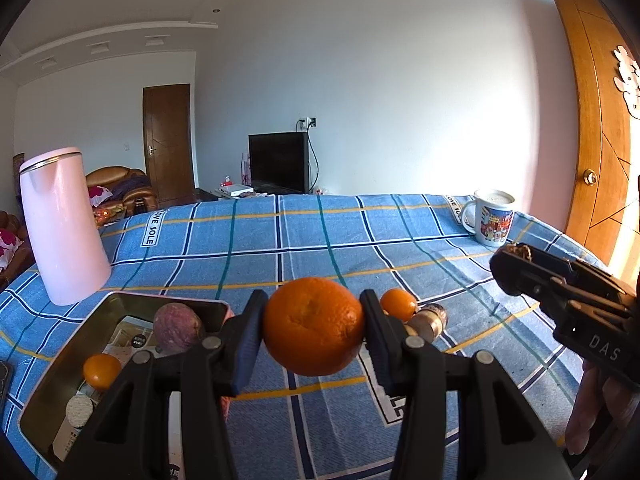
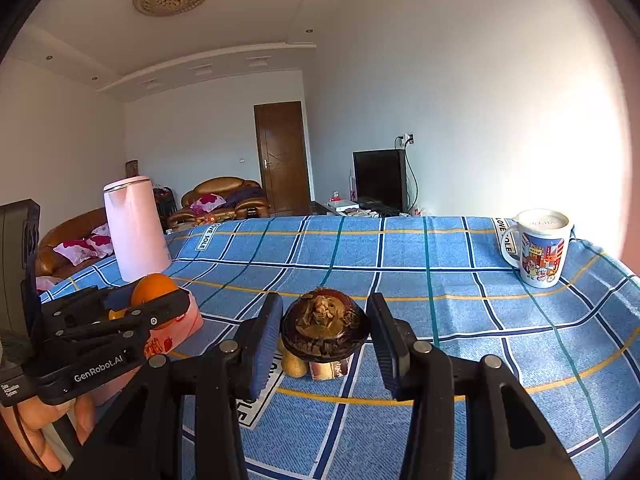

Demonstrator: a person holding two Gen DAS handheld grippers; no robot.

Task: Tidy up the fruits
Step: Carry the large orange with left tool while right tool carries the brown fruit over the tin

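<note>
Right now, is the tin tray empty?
No: the tin tray holds a purple fruit and a small orange fruit.

A large orange [image 1: 313,326] is raised above the checked surface [image 1: 400,248]; a dark, cracked mangosteen [image 2: 324,324] is likewise lifted; small tangerine [image 1: 398,304] lies behind.

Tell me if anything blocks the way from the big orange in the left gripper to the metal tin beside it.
Nothing visible does. The large round orange, clamped in the left gripper, sits just right of the open metal tin. The tin already holds a purple fruit and a small orange, with room left.
</note>
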